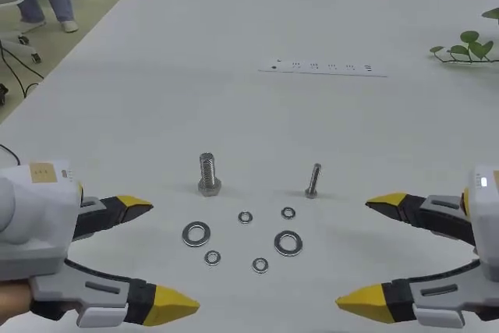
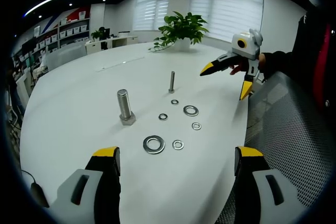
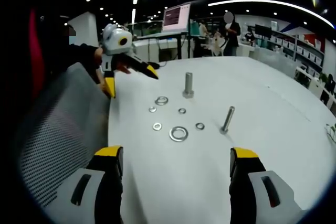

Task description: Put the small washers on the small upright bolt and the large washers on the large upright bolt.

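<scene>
Head view: jaws spread wide and empty, the left gripper [image 1: 171,254] and right gripper [image 1: 353,253] flank two large washers [image 1: 196,233] and four small washers [image 1: 245,217] lying loose on the white table [image 1: 234,107], near the upright large bolt [image 1: 207,174] and small bolt [image 1: 313,181].

Right gripper [image 3: 177,155] jaws spread, empty; six washers [image 3: 171,134] flat on table [image 3: 273,93] near large bolt [image 3: 188,85], small bolt [image 3: 227,120].

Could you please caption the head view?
Open left gripper and right gripper flank six steel washers before upright large bolt and small bolt.
</scene>
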`<action>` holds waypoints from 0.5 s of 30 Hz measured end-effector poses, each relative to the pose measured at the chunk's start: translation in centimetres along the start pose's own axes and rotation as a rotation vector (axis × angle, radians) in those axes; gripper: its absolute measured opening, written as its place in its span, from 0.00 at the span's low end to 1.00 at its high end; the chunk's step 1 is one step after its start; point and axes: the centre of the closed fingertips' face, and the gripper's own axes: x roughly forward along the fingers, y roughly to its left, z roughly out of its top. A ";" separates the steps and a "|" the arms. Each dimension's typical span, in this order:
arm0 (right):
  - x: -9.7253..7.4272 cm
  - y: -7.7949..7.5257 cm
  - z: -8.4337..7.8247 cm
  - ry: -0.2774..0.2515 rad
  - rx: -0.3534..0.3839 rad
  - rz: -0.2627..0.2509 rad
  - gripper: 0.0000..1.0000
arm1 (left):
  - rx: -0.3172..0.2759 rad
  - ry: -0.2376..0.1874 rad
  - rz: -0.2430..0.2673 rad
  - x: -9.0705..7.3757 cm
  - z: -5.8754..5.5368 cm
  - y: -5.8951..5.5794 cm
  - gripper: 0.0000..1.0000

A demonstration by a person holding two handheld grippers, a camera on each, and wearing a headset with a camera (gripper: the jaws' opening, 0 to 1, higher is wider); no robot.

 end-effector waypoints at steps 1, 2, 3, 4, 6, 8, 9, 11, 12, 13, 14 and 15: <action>0.0 0.0 0.0 0.000 0.000 -0.001 0.84 | 0.000 0.000 0.000 0.0 0.0 0.0 0.90; 0.0 0.0 0.0 0.000 -0.001 0.000 0.84 | 0.000 -0.001 0.001 0.0 0.0 0.0 0.90; 0.0 0.0 0.0 0.000 0.000 0.000 0.84 | 0.000 -0.001 0.001 0.0 0.0 0.0 0.90; 0.0 0.0 0.0 0.000 0.000 0.000 0.84 | 0.000 -0.001 0.001 0.0 0.0 0.0 0.90; 0.0 0.0 0.0 0.002 -0.001 0.000 0.84 | 0.000 -0.001 0.001 0.0 0.0 0.0 0.90; 0.0 0.0 0.0 0.001 0.000 0.001 0.84 | 0.000 -0.001 0.002 0.0 0.0 0.0 0.90; 0.0 0.0 0.0 0.001 0.000 0.002 0.84 | 0.000 -0.001 0.002 0.0 0.0 0.0 0.90; 0.0 0.0 0.0 0.003 -0.002 0.002 0.84 | 0.000 0.000 0.001 0.0 0.0 0.1 0.90; 0.0 0.0 0.0 0.003 0.000 0.003 0.84 | 0.000 0.000 0.001 0.0 0.0 0.1 0.90; 0.0 -0.1 -0.1 0.003 0.000 0.003 0.84 | 0.000 0.001 0.002 0.0 0.0 0.1 0.90; 0.0 -0.1 -0.1 0.004 -0.001 0.001 0.84 | 0.001 0.001 0.002 0.1 0.0 0.1 0.90; 0.0 -0.1 -0.1 0.003 0.000 0.002 0.84 | 0.000 0.001 0.001 0.1 0.0 0.1 0.90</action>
